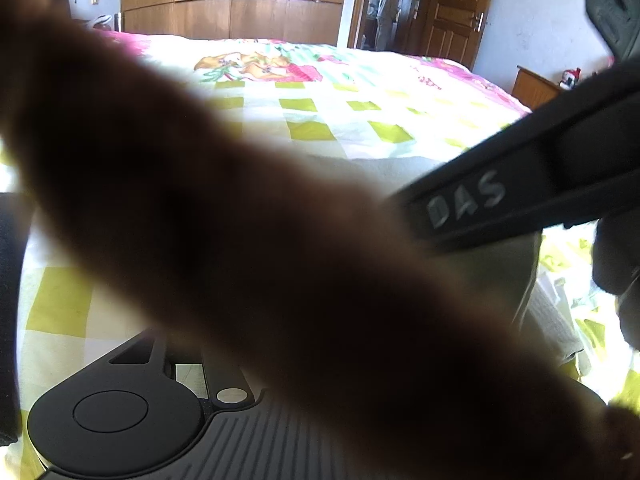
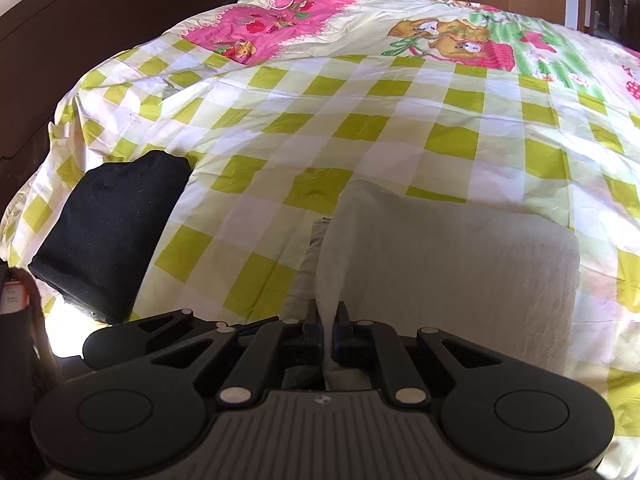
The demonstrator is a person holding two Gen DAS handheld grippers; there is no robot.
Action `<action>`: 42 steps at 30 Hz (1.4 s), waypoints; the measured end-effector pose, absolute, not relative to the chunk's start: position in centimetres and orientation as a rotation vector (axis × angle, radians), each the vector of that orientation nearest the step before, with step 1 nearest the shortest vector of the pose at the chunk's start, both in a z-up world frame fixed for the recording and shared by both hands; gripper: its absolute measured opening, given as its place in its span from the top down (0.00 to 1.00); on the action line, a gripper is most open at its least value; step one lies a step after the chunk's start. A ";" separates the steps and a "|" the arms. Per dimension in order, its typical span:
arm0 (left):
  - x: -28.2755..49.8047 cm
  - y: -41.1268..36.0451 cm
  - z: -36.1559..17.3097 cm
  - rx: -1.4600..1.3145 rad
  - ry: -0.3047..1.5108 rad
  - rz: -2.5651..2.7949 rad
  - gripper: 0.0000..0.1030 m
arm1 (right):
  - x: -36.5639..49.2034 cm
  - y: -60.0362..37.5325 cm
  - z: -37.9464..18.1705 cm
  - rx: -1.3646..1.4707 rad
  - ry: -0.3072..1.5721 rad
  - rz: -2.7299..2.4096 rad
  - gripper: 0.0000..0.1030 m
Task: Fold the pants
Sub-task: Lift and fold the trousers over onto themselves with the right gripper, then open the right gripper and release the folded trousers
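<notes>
Pants: pale cream, lying folded on the bed directly ahead of the right gripper, spreading forward and to its right. One folded edge of the fabric rises between the two fingers, whose jaws stand narrow with the cloth pinched between the pads.

Left gripper: a blurred brown mass, out of focus and close to the lens, crosses the left wrist view from upper left to lower right and hides the fingertips. Only the gripper's base at the lower left shows; whether its jaws are open or closed cannot be told. Whether the mass is a finger or something else cannot be told either.

A black bar slants in from the right of that view, above the cream fabric, and bears raised letters reading "DAS".

Other items: a folded black garment lies to the left of the right gripper, apart from the pants, near the bed's edge. White cords and small articles lie at the far end of the bed; too small to identify.

Surface: a bedspread in yellow-green and white check, with pink panels and cartoon animal prints farther out. Creased but mostly flat.

Room: a wooden wardrobe beyond the bed, a panelled wooden door standing open to its right, and a person standing in the doorway beyond. A low wooden cabinet stands at the far right, by a pale wall.
</notes>
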State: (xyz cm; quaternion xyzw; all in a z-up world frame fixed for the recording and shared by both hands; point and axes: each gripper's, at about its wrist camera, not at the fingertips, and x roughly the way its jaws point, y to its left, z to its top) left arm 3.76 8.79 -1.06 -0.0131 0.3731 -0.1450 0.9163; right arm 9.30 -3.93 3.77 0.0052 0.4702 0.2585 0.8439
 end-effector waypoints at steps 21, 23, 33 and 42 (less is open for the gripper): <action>0.6 10.7 3.0 -0.018 0.670 -0.310 0.36 | 13.9 -3.4 4.0 -0.014 0.907 0.549 0.68; 1.6 10.0 2.1 -0.008 0.704 -0.315 0.37 | 15.1 -2.7 2.5 -0.006 0.961 0.555 0.69; 3.8 9.7 -0.9 -0.004 0.864 -0.250 0.36 | 14.7 -2.7 1.6 -0.020 0.917 0.605 0.68; 3.2 8.9 -0.1 0.042 0.854 -0.219 0.36 | 9.6 -10.2 4.8 0.018 0.821 0.534 0.68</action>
